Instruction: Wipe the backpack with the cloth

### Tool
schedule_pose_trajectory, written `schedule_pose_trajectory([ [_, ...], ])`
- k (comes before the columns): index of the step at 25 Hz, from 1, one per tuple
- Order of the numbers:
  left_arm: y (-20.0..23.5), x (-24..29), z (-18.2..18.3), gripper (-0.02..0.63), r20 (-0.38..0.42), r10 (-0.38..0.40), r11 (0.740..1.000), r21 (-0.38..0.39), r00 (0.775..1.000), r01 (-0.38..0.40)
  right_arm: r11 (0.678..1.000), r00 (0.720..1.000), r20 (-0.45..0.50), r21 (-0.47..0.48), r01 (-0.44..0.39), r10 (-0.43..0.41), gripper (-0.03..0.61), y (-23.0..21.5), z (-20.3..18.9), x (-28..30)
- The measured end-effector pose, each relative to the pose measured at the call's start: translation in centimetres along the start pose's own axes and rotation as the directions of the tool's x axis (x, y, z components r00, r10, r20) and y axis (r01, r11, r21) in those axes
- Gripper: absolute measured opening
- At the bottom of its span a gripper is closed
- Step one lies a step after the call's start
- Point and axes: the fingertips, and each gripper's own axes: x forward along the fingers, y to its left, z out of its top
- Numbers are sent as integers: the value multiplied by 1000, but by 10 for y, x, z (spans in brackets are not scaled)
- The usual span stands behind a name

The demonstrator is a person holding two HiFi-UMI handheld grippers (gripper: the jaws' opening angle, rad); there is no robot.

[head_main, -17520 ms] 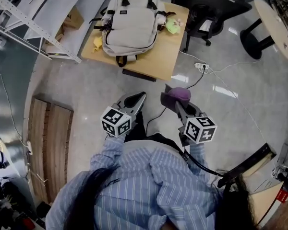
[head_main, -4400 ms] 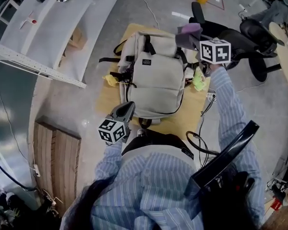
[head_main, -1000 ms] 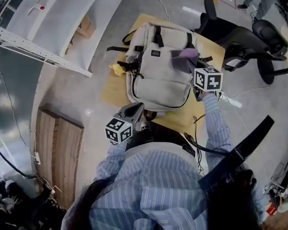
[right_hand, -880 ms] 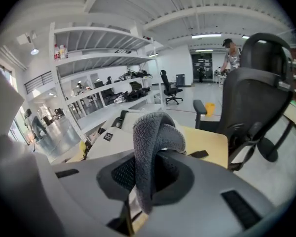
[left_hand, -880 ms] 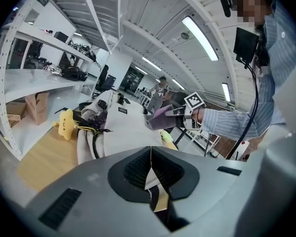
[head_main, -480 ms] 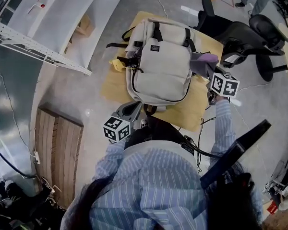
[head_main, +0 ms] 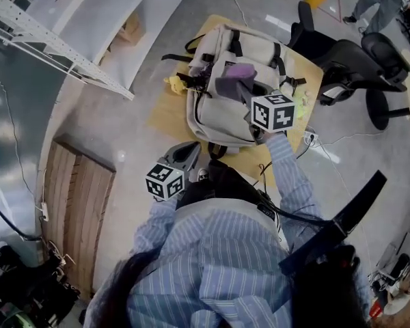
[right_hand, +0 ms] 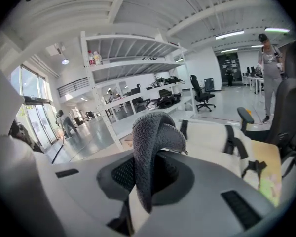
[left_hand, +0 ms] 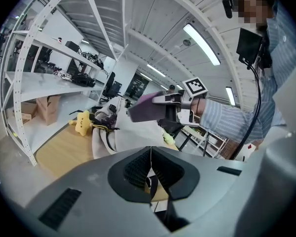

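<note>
A beige backpack (head_main: 222, 108) lies flat on a low wooden table (head_main: 169, 115). My right gripper (head_main: 240, 87) is over its upper middle, shut on a purple-grey cloth (head_main: 234, 79) that rests against the fabric. In the right gripper view the folded cloth (right_hand: 150, 142) stands between the jaws, with the backpack (right_hand: 212, 132) behind it. My left gripper (head_main: 188, 150) hangs shut and empty near the table's front edge, apart from the bag. The left gripper view shows its jaws closed together (left_hand: 150, 174), with the backpack (left_hand: 113, 130), the cloth (left_hand: 144, 107) and the right gripper (left_hand: 173, 101) beyond.
A yellow plush toy (head_main: 173, 83) lies at the backpack's left, a green item (head_main: 301, 105) at its right. Black office chairs (head_main: 342, 57) stand right of the table. A white shelving rack (head_main: 61, 36) runs along the left. A power strip (head_main: 307, 137) and cable lie on the floor.
The right gripper with the cloth swung out past the backpack's right side, then came back left onto its upper middle. The left gripper stayed put.
</note>
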Motion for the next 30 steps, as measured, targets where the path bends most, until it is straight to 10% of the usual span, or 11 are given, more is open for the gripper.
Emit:
schedule_pose_trajectory([
  [11, 8, -25, -8, 6, 8, 55, 998, -28, 998, -55, 998, 988, -152, -45, -41, 34, 41, 43, -42, 103],
  [22, 0, -8, -10, 6, -22, -21, 1000, -5, 1000, 21, 987, 987, -89, 74, 139, -133, 41, -47, -63, 2],
  [30, -19, 12, -11, 6, -68, -104, 994, 31, 992, 106, 915, 941, -93, 220, 338, -325, 41, -120, -110, -99],
])
